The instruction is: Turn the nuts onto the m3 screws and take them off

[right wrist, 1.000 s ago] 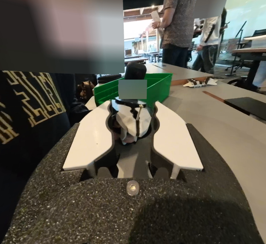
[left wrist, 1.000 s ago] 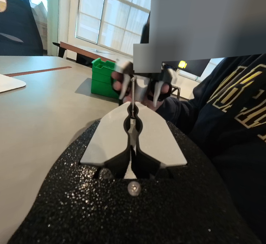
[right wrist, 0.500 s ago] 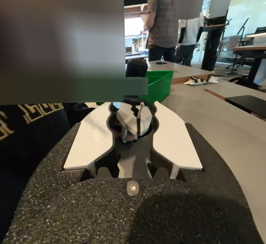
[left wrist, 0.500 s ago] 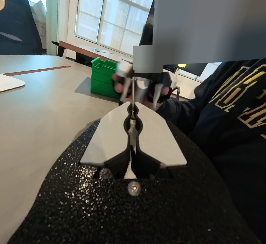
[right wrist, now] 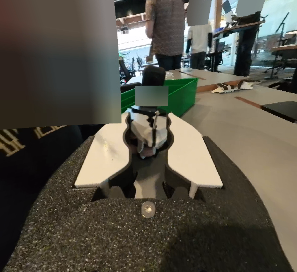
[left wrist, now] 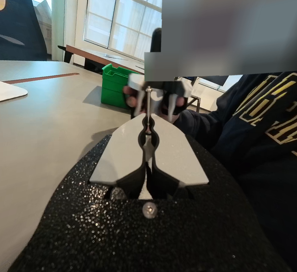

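Setting: grey desk [left wrist: 48, 119] in a bright office; tall window [left wrist: 122, 15] far beyond the jaws.
Left gripper [left wrist: 148, 117]: jaws closed on the lower end of a thin metal screw [left wrist: 149, 102], which stands upright out of their tips.
Nut [left wrist: 149, 89]: small, silvery, near the screw's top end, above the left jaws.
Right gripper [right wrist: 148, 116]: jaws apart, white fingers [right wrist: 184, 135] flanking the left gripper's tip; the screw [right wrist: 155, 122] leans between them, nearer the right-hand finger, touching neither.
Green bin [right wrist: 181, 97]: on the desk, just beyond both sets of jaws.
Person: dark sweatshirt [left wrist: 249, 127] with yellow lettering, beside the left jaws.
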A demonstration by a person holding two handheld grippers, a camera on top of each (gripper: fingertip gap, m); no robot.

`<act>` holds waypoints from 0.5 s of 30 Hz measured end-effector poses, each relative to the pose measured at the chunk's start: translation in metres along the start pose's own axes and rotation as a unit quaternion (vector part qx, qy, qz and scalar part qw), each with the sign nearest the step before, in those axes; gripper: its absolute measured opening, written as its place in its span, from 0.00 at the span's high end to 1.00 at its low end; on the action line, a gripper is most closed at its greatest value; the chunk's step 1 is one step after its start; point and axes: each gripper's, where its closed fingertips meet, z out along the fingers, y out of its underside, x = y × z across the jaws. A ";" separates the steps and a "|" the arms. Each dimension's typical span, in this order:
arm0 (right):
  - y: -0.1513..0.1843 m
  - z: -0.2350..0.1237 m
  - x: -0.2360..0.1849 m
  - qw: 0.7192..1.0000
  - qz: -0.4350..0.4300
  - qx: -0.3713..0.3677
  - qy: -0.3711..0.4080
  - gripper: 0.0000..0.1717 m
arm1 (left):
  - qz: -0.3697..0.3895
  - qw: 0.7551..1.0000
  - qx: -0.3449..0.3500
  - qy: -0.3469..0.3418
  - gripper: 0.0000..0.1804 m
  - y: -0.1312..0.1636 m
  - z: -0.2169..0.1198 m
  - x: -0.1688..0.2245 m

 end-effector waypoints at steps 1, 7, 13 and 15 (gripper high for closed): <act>0.001 0.006 0.003 1.000 -0.001 -0.006 0.002 0.75 | 0.001 1.000 -0.002 0.000 1.00 0.000 0.000 0.000; 0.009 0.027 -0.002 0.999 -0.004 -0.035 -0.027 0.76 | 0.000 1.000 0.000 -0.003 1.00 0.000 0.000 -0.001; 0.003 -0.006 0.000 1.000 -0.008 -0.007 -0.008 0.81 | 0.002 1.000 -0.008 -0.003 1.00 0.002 0.002 0.000; 0.001 0.000 0.009 1.000 -0.007 -0.006 0.008 0.79 | 0.002 1.000 -0.010 -0.003 1.00 0.002 0.002 0.000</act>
